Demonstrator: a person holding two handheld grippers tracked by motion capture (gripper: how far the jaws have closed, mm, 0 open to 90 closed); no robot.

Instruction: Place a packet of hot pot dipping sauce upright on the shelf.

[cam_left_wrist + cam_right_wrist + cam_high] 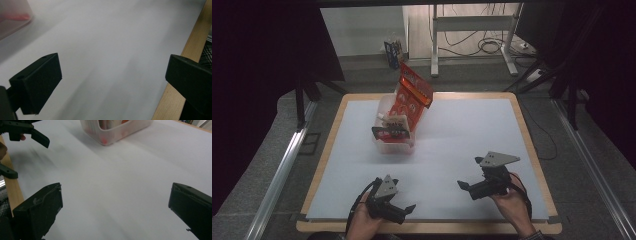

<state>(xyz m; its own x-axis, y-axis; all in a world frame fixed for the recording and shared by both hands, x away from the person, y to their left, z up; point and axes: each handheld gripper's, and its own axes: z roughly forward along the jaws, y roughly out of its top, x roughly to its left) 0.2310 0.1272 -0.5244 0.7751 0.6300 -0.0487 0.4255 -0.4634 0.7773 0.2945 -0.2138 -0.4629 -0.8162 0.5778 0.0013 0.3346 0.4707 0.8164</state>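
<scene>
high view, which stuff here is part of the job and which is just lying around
Part of the job:
- translucent plastic bin on the table
- red snack bags standing in it
- left gripper, jaws open
- right gripper, jaws open

Just lying about:
- blue-and-white box on the floor beyond the table
- metal desk frame and cables behind it

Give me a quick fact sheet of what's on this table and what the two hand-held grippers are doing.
Surface: white sheet on a wooden table
Container: clear plastic tub, toward the far left
Contents: red snack bag sticking up out of it, smaller packets beside it
Left gripper: open, holding nothing, near the front edge
Right gripper: open, holding nothing, near the front edge
Contact with tub: none
</scene>
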